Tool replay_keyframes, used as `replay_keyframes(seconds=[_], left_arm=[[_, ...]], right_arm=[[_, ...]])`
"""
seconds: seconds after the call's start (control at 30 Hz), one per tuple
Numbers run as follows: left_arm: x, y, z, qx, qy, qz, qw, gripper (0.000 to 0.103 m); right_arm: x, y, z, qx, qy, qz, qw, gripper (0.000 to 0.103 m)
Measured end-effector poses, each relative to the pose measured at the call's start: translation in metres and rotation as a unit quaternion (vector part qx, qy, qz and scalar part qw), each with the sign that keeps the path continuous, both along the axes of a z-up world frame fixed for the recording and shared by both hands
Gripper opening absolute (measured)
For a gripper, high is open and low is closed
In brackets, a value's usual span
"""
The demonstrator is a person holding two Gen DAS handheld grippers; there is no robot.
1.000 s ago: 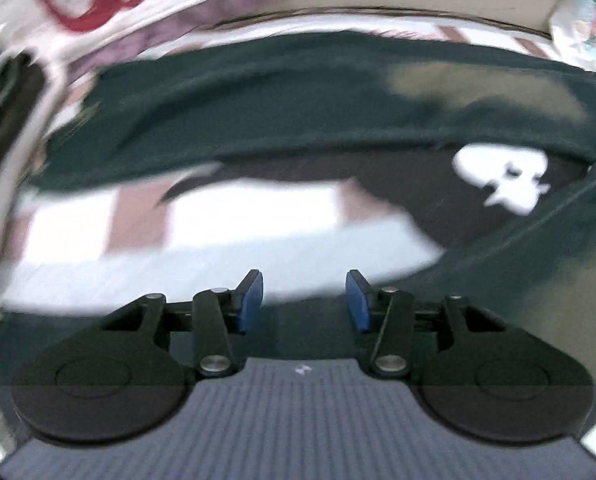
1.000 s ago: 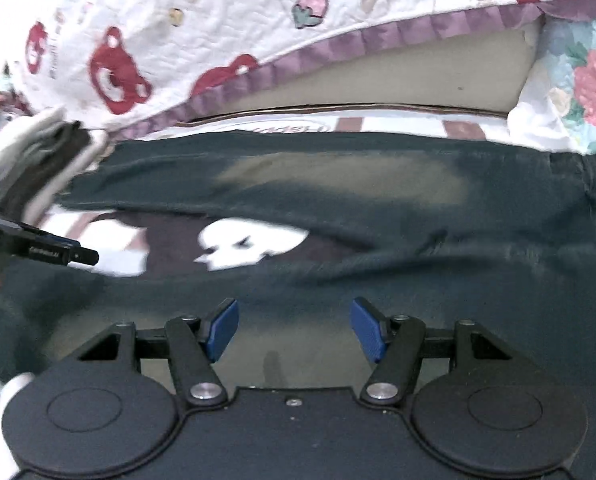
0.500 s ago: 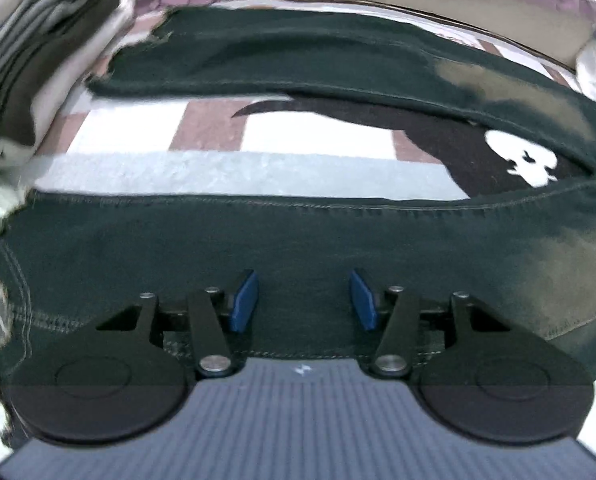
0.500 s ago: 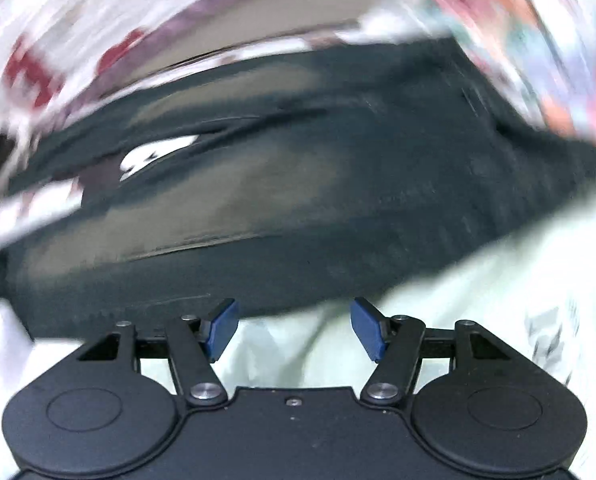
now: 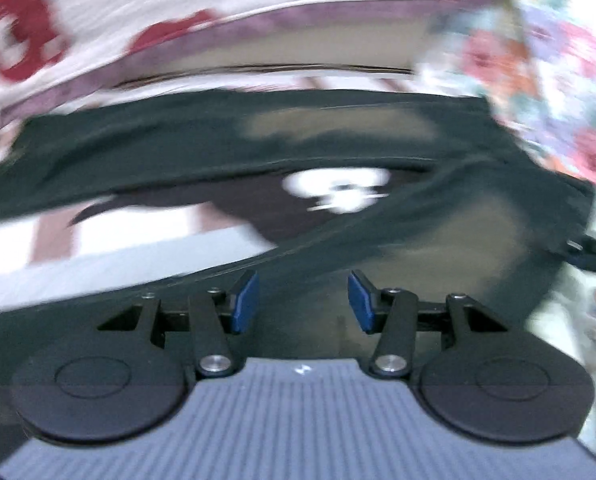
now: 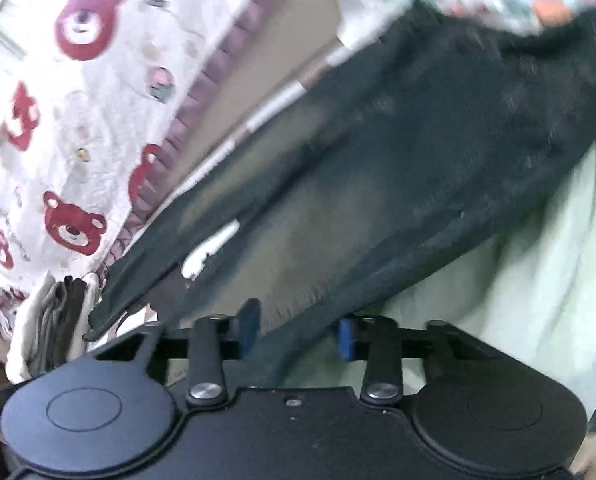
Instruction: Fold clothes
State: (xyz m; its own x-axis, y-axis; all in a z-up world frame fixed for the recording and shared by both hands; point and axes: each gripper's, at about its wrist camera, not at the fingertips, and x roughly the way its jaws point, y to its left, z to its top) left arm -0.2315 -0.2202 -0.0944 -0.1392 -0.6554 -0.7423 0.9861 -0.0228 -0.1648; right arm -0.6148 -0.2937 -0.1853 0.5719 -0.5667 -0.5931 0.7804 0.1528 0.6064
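Now the left claw (image 5: 302, 302) has swung away from the hem end it faced half a second ago and looks toward the upper half of the dark jeans (image 5: 217, 152), its blue pads (image 5: 243, 302) apart and holding nothing. The jeans lie spread on the bed, legs splayed in a V, with a black garment bearing a white print (image 5: 338, 192) showing in the gap between them; the view is blurred by motion. Further right, the right claw (image 6: 295, 330) has rolled hard, so the jeans now run diagonally through its view, and it sits at the near leg's edge where the pale green sheet (image 6: 538, 280) begins. Its pads stand apart with denim between them, not yet pinched. A stack of folded clothes (image 6: 53, 320) waits at the far left of that view. Judging from this, both hands are repositioning for a first fold, leg over leg, and no grasp is made.
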Motion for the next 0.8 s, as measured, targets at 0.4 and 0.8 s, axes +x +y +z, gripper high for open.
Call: replay_keyframes(seconds=[0.4, 0.8], left_arm=[[-0.153, -0.024, -0.006, -0.039, -0.113, -0.244, 0.9624, 0.058], [-0.09, -0.087, -0.018, 0.105, -0.278, -0.208, 0.9317, 0.059]], right_arm=[[0.008, -0.053, 0.036, -0.105, -0.02, 0.031, 0.994, 0.008], [0.019, -0.101, 0.07, -0.182, -0.015, 0.074, 0.98, 0.008]])
